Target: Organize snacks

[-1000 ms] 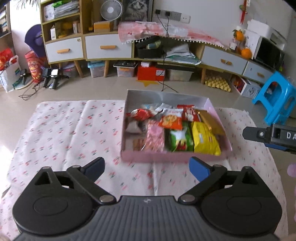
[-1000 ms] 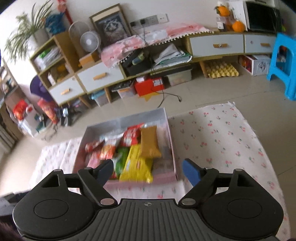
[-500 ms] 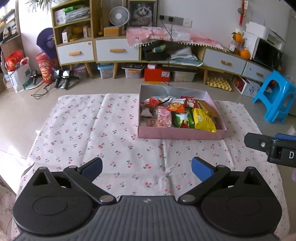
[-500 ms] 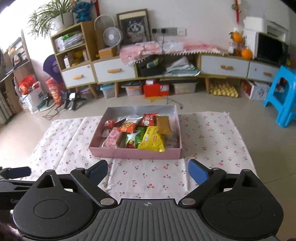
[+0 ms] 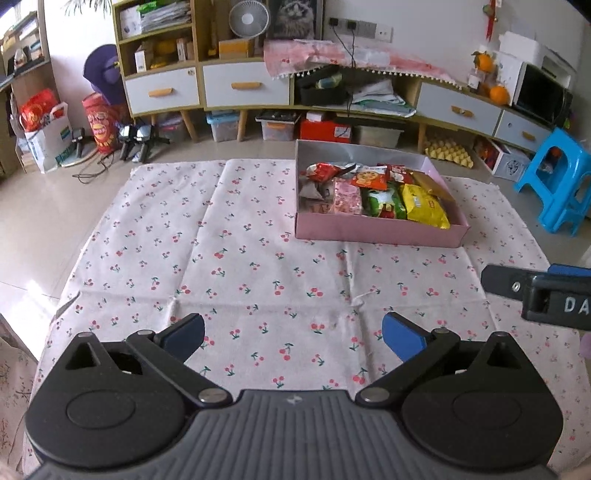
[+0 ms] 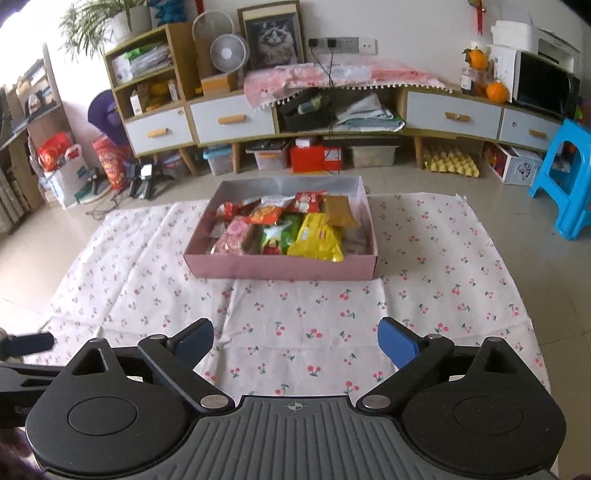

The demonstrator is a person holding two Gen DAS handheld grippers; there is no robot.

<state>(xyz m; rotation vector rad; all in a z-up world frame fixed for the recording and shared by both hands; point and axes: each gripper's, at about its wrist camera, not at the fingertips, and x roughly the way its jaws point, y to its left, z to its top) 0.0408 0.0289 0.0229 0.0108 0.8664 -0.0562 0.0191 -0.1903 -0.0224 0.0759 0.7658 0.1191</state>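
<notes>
A pink box (image 6: 280, 267) holds a yellow packet (image 6: 314, 240), a green one (image 6: 280, 232) and red ones (one mustard-brown (image 6: 340, 210)). White cloth (image 6: 332, 314) with red cherries; blue stool (image 6: 565, 177).

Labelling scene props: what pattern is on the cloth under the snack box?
Small red cherries on white cloth, clearest in the right wrist view.

A white wall (image 6: 406, 33) carries a row of power sockets (image 6: 341, 45). Along it runs a low wooden cabinet (image 6: 454, 114) with pale drawers, joined at the left by a taller open shelf unit (image 6: 147, 85). On top stand a small fan (image 6: 224, 53), a framed cat picture (image 6: 273, 35), a potted plant (image 6: 99, 26) and a microwave (image 6: 543, 86) with oranges (image 6: 496, 91) beside it. The floor is beige tile (image 6: 424, 181), spread with a cherry-print cloth (image 6: 295, 314). A blue plastic stool (image 6: 569, 173) stands at the right.
</notes>
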